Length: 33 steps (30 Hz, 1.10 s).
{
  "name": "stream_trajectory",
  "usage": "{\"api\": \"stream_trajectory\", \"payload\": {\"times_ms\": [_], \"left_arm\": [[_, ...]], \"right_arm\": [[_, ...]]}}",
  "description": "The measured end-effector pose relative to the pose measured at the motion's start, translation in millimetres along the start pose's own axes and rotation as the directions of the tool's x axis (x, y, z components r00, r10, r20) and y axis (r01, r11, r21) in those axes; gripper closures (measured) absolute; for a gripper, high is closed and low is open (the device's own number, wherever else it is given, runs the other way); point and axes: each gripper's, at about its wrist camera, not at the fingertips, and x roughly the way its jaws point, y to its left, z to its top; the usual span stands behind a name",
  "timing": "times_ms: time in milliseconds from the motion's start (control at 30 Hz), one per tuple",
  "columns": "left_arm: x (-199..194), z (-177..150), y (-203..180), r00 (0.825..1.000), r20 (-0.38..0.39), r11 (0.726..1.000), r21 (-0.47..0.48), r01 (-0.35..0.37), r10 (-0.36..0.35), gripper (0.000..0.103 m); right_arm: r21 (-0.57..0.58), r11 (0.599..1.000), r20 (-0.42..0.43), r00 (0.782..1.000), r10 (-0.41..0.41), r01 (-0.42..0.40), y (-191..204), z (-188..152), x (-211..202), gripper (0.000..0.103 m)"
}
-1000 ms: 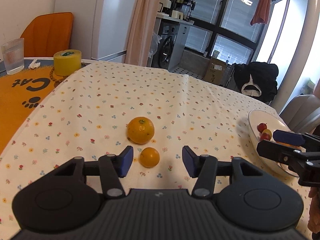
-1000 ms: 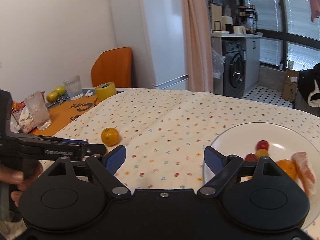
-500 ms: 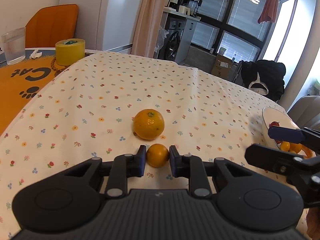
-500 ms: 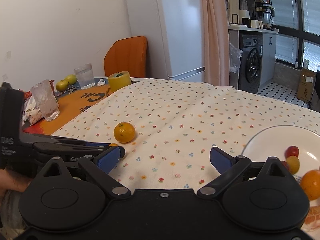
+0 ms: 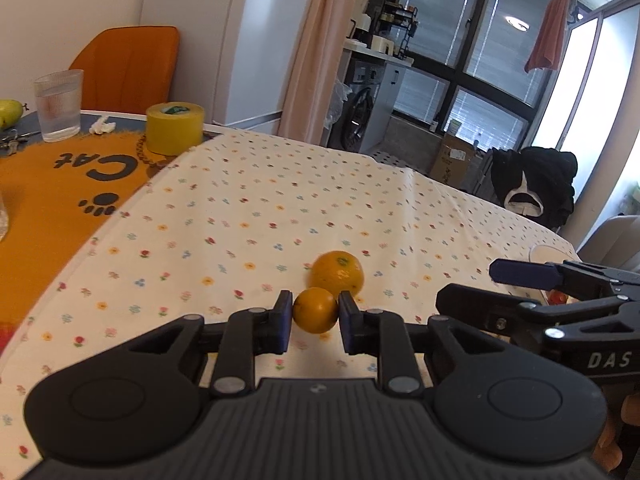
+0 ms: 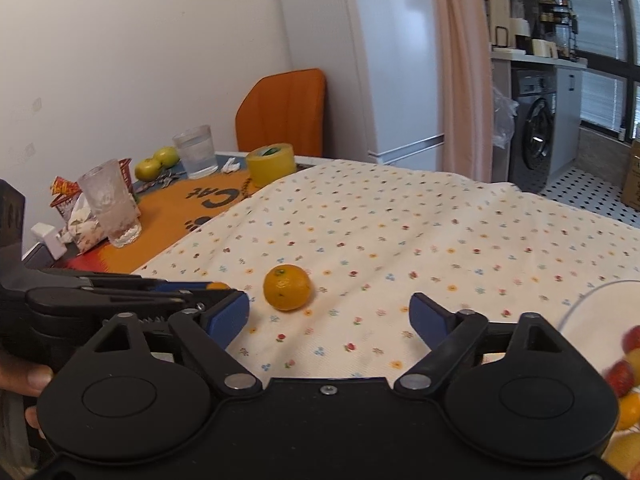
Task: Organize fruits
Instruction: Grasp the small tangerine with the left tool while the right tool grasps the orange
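Left gripper [image 5: 315, 314] clamped on the small orange [image 5: 315, 310], blue pads [image 5: 283, 318] pressed against either side of the fruit. Just beyond it on the flowered tablecloth [image 5: 280, 216], the larger orange [image 5: 338, 273], close behind the held one; whether touching, impossible to tell. Seen from the right wrist, that larger orange [image 6: 287, 287] alone on the cloth, and the left gripper's black body coming in from the left edge, with a sliver of the small orange [image 6: 218, 285] showing at its tip. Right gripper [image 6: 328, 318] spread wide, nothing between its blue fingers [image 6: 226, 316], hanging above the cloth near the white plate [image 6: 580, 312] at the right edge. On the plate, blurred red and yellow-orange fruits [image 6: 624, 376]. At the far left end of the table, an orange mat [image 5: 48, 184] with dark lettering and a paw print, bearing a yellow tape roll [image 5: 175, 129] and a ribbed glass [image 5: 59, 105]; nearer the right camera a second glass [image 6: 110, 208], and two green fruits [image 6: 158, 162] behind. An orange chair [image 6: 282, 110] against the wall.
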Motion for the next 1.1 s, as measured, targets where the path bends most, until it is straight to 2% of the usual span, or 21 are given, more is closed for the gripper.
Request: {"api": "stream_trajectory", "payload": {"times_ms": [200,367,633,767,800,900,1100], "left_arm": [[-11,3,19,0.999,0.019,0.999,-0.033,-0.034,0.034,0.08],[-19,4,32,0.997,0.035,0.997,-0.052,-0.064,0.066,0.08],[-30,7,51,0.993,0.054,0.991,-0.084,-0.1,0.105,0.08],[-33,8,55,0.992,0.061,0.99,-0.092,-0.103,0.109,0.08],[-33,8,55,0.992,0.062,0.99,-0.092,-0.103,0.108,0.08],[-32,7,55,0.993,0.058,0.991,-0.091,-0.101,0.107,0.08],[-32,6,49,0.994,0.062,0.993,-0.084,-0.088,0.094,0.08]], "right_arm": [[-0.036,0.998,-0.028,0.998,0.048,-0.049,11,5,16,0.021],[-0.056,0.996,-0.058,0.996,0.067,-0.07,20,9,32,0.027],[-0.069,0.995,-0.103,0.992,0.068,-0.075,29,14,58,0.042],[-0.067,0.995,-0.119,0.991,0.062,-0.071,31,15,70,0.043],[-0.066,0.995,-0.123,0.99,0.061,-0.07,31,15,72,0.045],[-0.073,0.996,-0.133,0.99,0.042,-0.052,32,14,76,0.065],[-0.056,0.997,-0.13,0.991,0.044,-0.052,27,11,67,0.066]]}}
